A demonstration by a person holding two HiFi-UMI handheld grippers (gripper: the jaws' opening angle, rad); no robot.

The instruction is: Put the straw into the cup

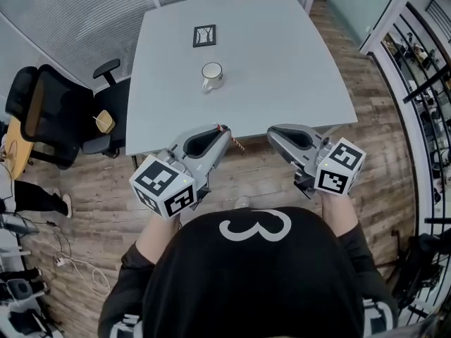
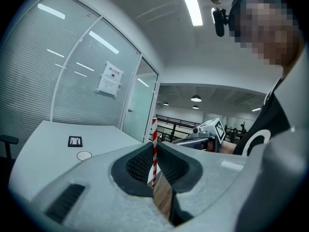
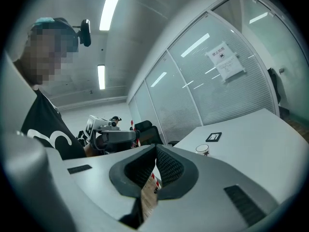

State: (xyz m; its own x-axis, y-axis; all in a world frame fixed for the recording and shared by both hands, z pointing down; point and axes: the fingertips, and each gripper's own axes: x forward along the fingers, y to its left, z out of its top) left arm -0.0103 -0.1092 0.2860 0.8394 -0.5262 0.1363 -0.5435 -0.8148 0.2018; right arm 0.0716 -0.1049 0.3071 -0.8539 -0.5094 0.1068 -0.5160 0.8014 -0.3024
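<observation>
The left gripper (image 1: 224, 131) is clamped on a red-and-white striped straw (image 1: 238, 144). In the left gripper view its black ribbed pads pinch the straw (image 2: 154, 134) near the middle, and the straw stands upright with one end above the jaw tips and the other below them. From the head view, the straw's lower end slants out past the tips toward the right gripper (image 1: 271, 134). The two grippers are held side by side, just short of the near edge of the white table (image 1: 282, 62).

The right gripper's (image 3: 155, 148) pads are pressed together with nothing between them.

The white cup (image 1: 211, 72) stands on the table well ahead of both tools. It lies ahead and to the left of the left jaws (image 2: 84, 155), and ahead and to the right of the right jaws (image 3: 202, 149). It carries a small dark mark too small to read. Beyond the cup lies a black-framed card (image 1: 204, 35) whose pattern I cannot make out.

A paper notice (image 2: 110, 79) is stuck on the glass wall; its print is illegible. The person's black shirt shows a large white "3" (image 1: 254, 225).
</observation>
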